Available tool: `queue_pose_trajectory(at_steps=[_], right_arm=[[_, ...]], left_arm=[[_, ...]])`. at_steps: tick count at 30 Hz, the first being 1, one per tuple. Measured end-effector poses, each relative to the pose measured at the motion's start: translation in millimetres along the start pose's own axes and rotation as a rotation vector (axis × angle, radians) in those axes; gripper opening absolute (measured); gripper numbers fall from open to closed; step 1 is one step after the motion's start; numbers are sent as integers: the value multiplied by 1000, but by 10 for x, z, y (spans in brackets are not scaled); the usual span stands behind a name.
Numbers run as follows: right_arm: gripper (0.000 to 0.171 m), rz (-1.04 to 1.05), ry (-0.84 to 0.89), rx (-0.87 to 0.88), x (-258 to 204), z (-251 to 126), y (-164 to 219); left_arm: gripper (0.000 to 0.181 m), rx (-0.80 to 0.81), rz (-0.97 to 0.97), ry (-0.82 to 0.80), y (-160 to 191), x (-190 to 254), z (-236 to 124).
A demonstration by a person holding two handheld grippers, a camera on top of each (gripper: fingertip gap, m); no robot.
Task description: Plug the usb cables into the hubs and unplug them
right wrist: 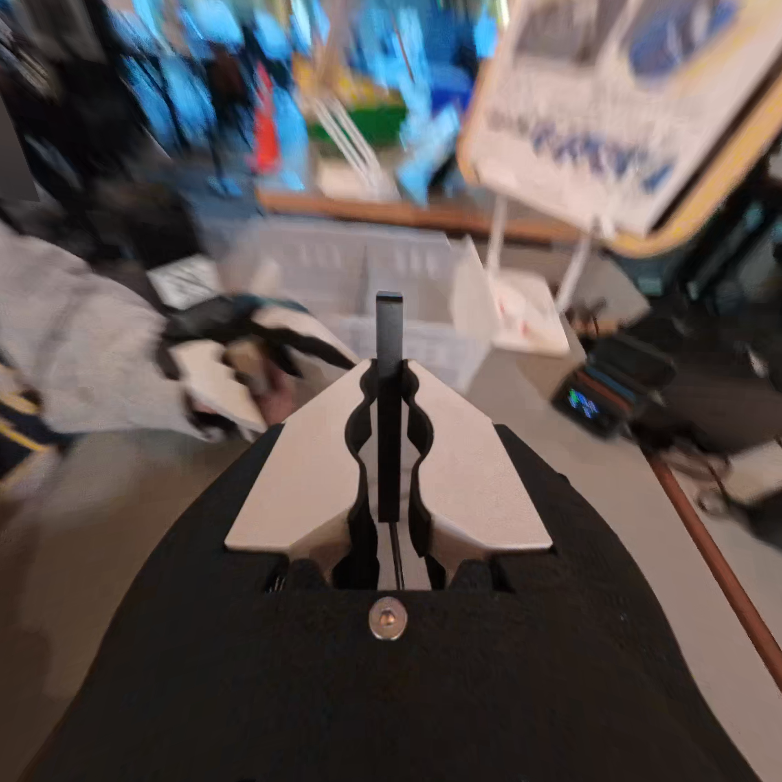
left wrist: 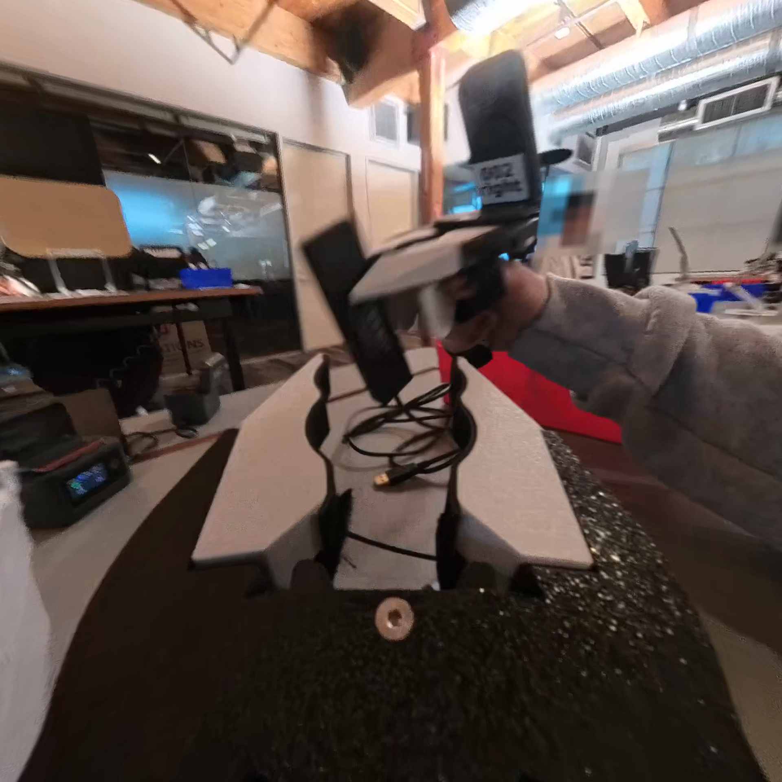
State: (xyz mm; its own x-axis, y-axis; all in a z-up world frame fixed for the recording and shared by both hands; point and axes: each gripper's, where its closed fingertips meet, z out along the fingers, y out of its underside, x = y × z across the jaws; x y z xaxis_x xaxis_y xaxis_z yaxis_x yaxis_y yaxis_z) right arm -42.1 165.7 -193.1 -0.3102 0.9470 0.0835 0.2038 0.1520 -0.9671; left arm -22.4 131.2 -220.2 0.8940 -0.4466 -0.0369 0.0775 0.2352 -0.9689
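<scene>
Hub [right wrist: 388, 406] first: your right gripper [right wrist: 388, 368] is clamped on this thin black USB hub, held on its edge between the two grey fingers [right wrist: 465, 457]. A thin black cord runs out of its near end, back toward the gripper body. In the left wrist view you can see the same hub [left wrist: 359, 313] lifted high above the table [left wrist: 169, 478] and tipped over, with your hand [left wrist: 486, 313] around the right gripper [left wrist: 364, 292]. I think you hold it up and tipped so its ports face the plug that has to go in.

Your left gripper [left wrist: 391, 402] is spread wide with nothing between its fingers. It points at the loose pile of black USB cable [left wrist: 406, 427] lying on the table, just in front of the red bin [left wrist: 520, 393]. The gold plug [left wrist: 383, 479] sits at the near side of that pile, pointing left, and nothing is touching it.

Nothing looks plugged in yet. The next job for the left gripper is likely to pinch the cable just behind the gold plug. Both pictures are blurry, so I cannot see the ports on the hub.
</scene>
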Motion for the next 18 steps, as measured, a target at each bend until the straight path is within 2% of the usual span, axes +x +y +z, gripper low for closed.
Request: queue_pose_trajectory(at_steps=[2, 5, 9, 13, 15, 18], right_arm=[[8, -18, -70, 197, -316, -232, -219], [8, -50, -84, 323, -663, -391, -296], [8, -52, -153, 412, -1105, -412, -337], [9, -84, -168, 388, -1363, -377, -240], [8, -93, -157, 393, -1426, -457, -218], [9, -121, -100, 332, -1442, -580, -92]], left_arm=[[62, -53, -76, 107, 98, 142, 46], [72, -90, -144, 276, 161, 450, 72], [54, -103, -61, 424, 184, 846, 17], [14, -16, 51, 522, 75, 1109, -113], [10, -28, 75, 561, 80, 1165, -140], [10, -130, 106, 583, 208, 1194, -126]])
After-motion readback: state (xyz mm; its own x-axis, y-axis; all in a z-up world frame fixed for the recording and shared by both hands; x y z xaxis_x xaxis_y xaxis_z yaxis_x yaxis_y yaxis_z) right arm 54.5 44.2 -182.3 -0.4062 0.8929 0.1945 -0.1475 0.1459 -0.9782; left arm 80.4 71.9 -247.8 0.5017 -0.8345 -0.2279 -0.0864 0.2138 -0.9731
